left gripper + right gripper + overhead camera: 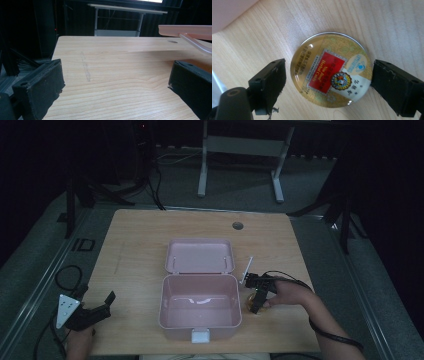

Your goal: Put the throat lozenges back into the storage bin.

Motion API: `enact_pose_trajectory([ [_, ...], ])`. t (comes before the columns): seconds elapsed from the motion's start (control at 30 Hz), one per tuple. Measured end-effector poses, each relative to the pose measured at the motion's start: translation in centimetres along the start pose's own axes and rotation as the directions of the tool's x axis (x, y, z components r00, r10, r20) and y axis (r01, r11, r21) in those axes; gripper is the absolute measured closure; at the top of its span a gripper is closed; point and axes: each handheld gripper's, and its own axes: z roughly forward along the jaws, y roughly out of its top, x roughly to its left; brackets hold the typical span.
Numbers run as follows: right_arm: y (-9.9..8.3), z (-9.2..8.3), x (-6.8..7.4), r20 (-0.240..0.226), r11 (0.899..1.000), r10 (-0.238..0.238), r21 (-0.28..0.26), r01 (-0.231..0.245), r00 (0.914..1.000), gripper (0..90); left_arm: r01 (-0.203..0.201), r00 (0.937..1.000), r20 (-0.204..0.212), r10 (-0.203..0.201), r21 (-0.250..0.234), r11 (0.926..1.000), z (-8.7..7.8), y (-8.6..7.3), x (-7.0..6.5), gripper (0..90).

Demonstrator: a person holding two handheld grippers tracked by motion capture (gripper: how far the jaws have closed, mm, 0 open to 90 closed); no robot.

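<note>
Right gripper view: right tongs (328,85) straddle candy tin (331,73), gaps either side.

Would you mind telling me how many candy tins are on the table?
1: the tin lies flat between the right gripper's open jaws, right of the pink box.

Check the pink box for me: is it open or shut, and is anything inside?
Open and empty. The pink box has its lid folded back flat on the table, and its bare floor shows in the high view.
</note>
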Motion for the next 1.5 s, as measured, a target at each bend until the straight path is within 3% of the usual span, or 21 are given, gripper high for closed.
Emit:
enact_pose_trajectory([
  [0.1, 0.2, 0.5, 0.1, 0.022, 1.0, -0.005, 0.021, 0.005, 0.9997, 13.1, -0.001, 1.0, 0.0, 0.001, 0.0, 1.0, 0.0, 0.0, 0.0, 0.4],
  [0.23, 0.3, 0.9, 0.2, 0.016, 0.999, -0.019, 0.039, 0.018, 0.9997, 19.7, -0.001, 1.0, 0.001, 0.001, 0.0, 1.0, 0.0, 0.0, 0.0, 0.4],
  [0.37, 0.3, 0.8, 0.2, 0.026, 0.999, -0.03, 0.046, 0.028, 0.9992, 20.0, 0.0, 1.0, 0.001, 0.0, 0.0, 1.0, 0.0, 0.0, 0.0, 0.4],
  [0.6, -0.2, -0.7, 0.6, 0.026, 0.996, -0.069, 0.059, 0.068, 0.9973, 20.2, 0.0, 1.0, 0.0, 0.0, 0.001, 1.0, 0.0, 0.0, 0.0, 0.4],
  [0.83, -0.8, -4.3, 1.3, 0.047, 0.992, -0.105, 0.078, 0.101, 0.9933, 20.2, 0.001, 1.0, -0.001, -0.001, 0.001, 1.0, 0.0, 0.0, 0.0, 0.4],
  [1.07, -1.3, -9.1, 2.5, 0.058, 0.991, -0.127, 0.045, 0.125, 0.9902, 20.2, 0.002, 1.0, -0.002, -0.002, 0.002, 1.0, 0.0, 0.0, 0.0, 0.4],
  [1.33, -1.5, -15.5, 4.3, 0.141, 0.988, -0.156, 0.009, 0.156, 0.9777, 20.2, 0.002, 1.0, -0.002, -0.002, 0.002, 1.0, 0.0, 0.0, 0.0, 0.4],
  [1.5, -1.1, -17.1, 5.0, 0.162, 0.985, -0.172, -0.001, 0.174, 0.9718, 20.2, 0.002, 1.0, -0.002, -0.002, 0.002, 1.0, 0.0, 0.0, 0.0, 0.4],
])
